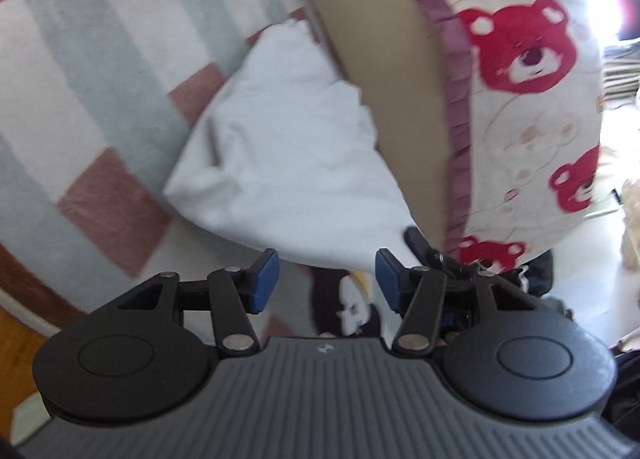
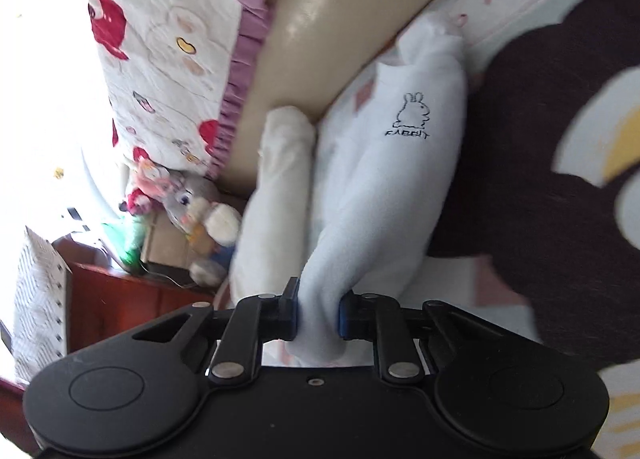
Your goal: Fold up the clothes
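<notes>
A tan padded headboard [image 1: 384,71] runs from twelve toward five o'clock, a bear-print quilt [image 1: 520,99] with a purple frill at three. Checked bedding [image 1: 80,99] fills nine o'clock. Bright daylight glares at one.

Lots cut off or smeared here

The white garment [image 2: 400,163] has its pinched end hidden between the right gripper [image 2: 316,313] pads, and its far tip is blurry. The bear-print quilt [image 1: 520,99] runs off the frame, and the plush toys [image 2: 192,207] are too smeared to identify.
</notes>
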`<state>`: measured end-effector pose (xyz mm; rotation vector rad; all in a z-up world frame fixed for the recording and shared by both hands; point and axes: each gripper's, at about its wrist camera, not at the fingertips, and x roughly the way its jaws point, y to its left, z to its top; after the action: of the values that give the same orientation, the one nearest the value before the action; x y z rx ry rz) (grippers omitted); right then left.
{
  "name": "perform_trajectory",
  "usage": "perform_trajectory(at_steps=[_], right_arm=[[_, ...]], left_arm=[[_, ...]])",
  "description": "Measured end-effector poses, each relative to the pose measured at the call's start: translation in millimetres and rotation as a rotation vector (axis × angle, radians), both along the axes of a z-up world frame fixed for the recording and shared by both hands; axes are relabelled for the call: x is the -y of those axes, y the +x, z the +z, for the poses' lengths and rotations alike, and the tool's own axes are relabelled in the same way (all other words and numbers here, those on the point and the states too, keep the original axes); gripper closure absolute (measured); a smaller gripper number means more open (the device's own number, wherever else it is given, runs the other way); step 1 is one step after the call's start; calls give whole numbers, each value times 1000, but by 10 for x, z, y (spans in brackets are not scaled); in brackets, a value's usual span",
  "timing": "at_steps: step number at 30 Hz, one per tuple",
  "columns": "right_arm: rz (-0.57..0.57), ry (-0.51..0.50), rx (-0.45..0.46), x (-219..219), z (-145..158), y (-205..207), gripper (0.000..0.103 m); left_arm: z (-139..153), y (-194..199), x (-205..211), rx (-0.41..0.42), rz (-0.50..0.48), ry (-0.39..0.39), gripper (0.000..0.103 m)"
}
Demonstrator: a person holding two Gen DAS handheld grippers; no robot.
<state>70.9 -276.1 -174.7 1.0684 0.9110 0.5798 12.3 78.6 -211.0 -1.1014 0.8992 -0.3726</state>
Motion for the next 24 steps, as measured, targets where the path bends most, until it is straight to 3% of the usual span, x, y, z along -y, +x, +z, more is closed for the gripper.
perform_trajectory(at_steps=[3, 7, 10, 15, 24], right_arm=[[4, -22, -15, -150, 165, 120, 82], [-7, -49, -31, -243, 278, 192, 82], [-24, -48, -56, -257, 301, 195, 82], [-74, -17, -101, -204, 256, 103, 82], [-96, 22, -81, -308, 304, 38, 82]], left_arm=[[11, 17, 0, -14, 75, -87, 30], [-175, 84, 21, -149, 139, -256, 30], [-204, 98, 71, -212, 195, -225, 27], [-304, 32, 88, -225, 317, -301, 23], [-410, 88, 101, -291, 360, -401, 16]])
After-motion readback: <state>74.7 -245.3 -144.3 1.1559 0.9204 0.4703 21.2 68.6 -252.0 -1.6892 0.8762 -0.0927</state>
